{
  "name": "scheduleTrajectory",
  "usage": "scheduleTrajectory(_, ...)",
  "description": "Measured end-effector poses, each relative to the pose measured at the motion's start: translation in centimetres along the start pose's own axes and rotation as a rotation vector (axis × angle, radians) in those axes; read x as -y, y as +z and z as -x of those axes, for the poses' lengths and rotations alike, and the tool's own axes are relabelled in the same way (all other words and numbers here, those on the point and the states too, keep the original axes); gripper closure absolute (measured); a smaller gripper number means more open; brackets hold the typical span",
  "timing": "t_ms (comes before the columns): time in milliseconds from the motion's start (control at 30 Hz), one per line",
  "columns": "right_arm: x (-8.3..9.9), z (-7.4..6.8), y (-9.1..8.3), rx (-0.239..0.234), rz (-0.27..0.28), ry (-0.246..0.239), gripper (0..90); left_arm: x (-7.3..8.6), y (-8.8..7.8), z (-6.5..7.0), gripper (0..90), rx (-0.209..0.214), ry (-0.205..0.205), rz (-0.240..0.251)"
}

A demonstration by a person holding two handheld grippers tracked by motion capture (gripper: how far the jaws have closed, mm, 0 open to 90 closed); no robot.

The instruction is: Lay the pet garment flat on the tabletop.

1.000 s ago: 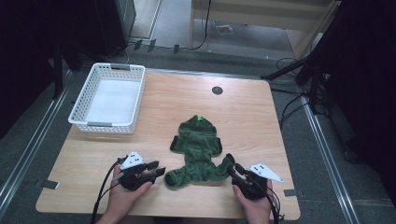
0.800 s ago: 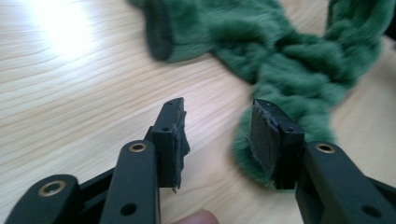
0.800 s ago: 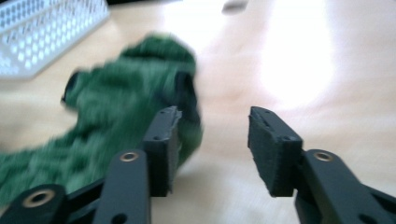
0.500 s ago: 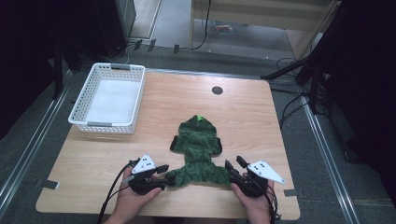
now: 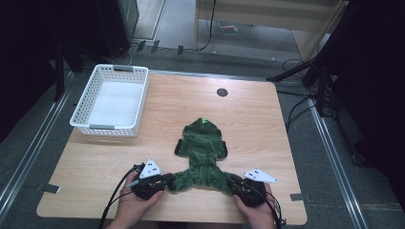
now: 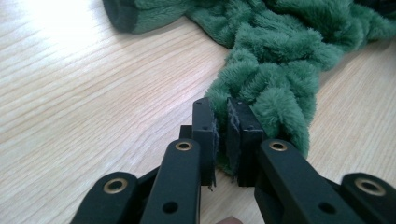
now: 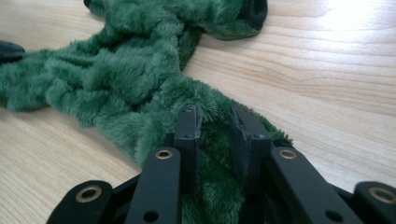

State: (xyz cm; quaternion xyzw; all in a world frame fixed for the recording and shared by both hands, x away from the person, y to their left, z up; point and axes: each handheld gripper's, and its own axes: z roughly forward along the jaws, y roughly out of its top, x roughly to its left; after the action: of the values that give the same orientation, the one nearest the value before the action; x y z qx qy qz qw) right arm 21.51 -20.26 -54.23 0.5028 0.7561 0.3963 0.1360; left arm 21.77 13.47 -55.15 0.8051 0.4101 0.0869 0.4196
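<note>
Two grippers' jaws just closing, left gripper [image 6: 221,140] and right gripper [image 7: 215,140] each clamping green fleece garment [image 5: 203,152] corners

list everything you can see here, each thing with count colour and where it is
fleece garment: 1, dark green with a small bright green tab at its far end, lying on the middle of the table, near corners drawn out toward each gripper
basket: 1, white, slatted sides, on the far left of the table
table: 1, light wood, with a small dark round hole near its far edge
left gripper: 1, black with a grey plate on top, near edge of the table, jaws just closed on the garment's near left corner
right gripper: 1, black with a grey plate, near edge at right, jaws just closing around the near right corner
hands: 2, at the near edge, one holding each gripper
</note>
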Motion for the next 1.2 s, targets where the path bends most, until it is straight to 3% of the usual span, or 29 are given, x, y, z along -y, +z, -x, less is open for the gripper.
scheduleTrajectory(200,-0.1,-0.4,0.2,0.004,-0.009,-0.017,74.5,0.1,-0.2,-0.7,84.8,-0.009,-0.009,0.008)
scheduleTrajectory(333,0.1,-0.4,0.2,-0.003,-0.016,-0.017,74.5,0.0,-0.3,-0.9,85.1,-0.043,0.002,0.01)
scheduleTrajectory(433,0.1,-0.4,0.3,-0.005,-0.018,-0.012,72.4,0.1,-0.5,-1.1,84.7,-0.04,-0.023,0.02)
scheduleTrajectory(533,-0.1,-0.3,0.0,-0.003,0.012,0.002,65.6,0.1,-1.0,-1.4,79.6,-0.035,-0.04,0.061)
scheduleTrajectory(667,-0.6,0.2,-1.0,0.004,0.1,0.03,60.5,0.0,-1.5,-1.8,68.0,-0.001,-0.061,0.107)
scheduleTrajectory(800,-1.1,0.3,-1.1,0.002,0.134,0.013,59.7,-0.1,-1.1,-1.5,60.6,0.036,-0.059,0.102)
scheduleTrajectory(933,-3.7,0.4,-0.4,0.015,0.169,-0.002,56.3,-0.1,-0.7,-1.5,60.3,0.034,-0.047,0.096)
scheduleTrajectory(1067,-7.3,0.1,1.5,0.06,0.17,-0.083,55.1,0.0,-1.1,-1.9,60.8,0.026,-0.056,0.107)
scheduleTrajectory(1100,-9.3,0.8,3.0,0.065,0.164,-0.061,55.1,0.1,-1.2,-2.1,61.2,0.024,-0.059,0.108)
scheduleTrajectory(1133,-9.3,0.8,3.0,0.065,0.164,-0.061,55.1,0.1,-1.2,-2.1,61.3,0.024,-0.059,0.108)
scheduleTrajectory(1200,-11.1,1.5,4.9,0.069,0.15,-0.03,55.6,0.1,-1.3,-2.3,61.5,0.027,-0.067,0.107)
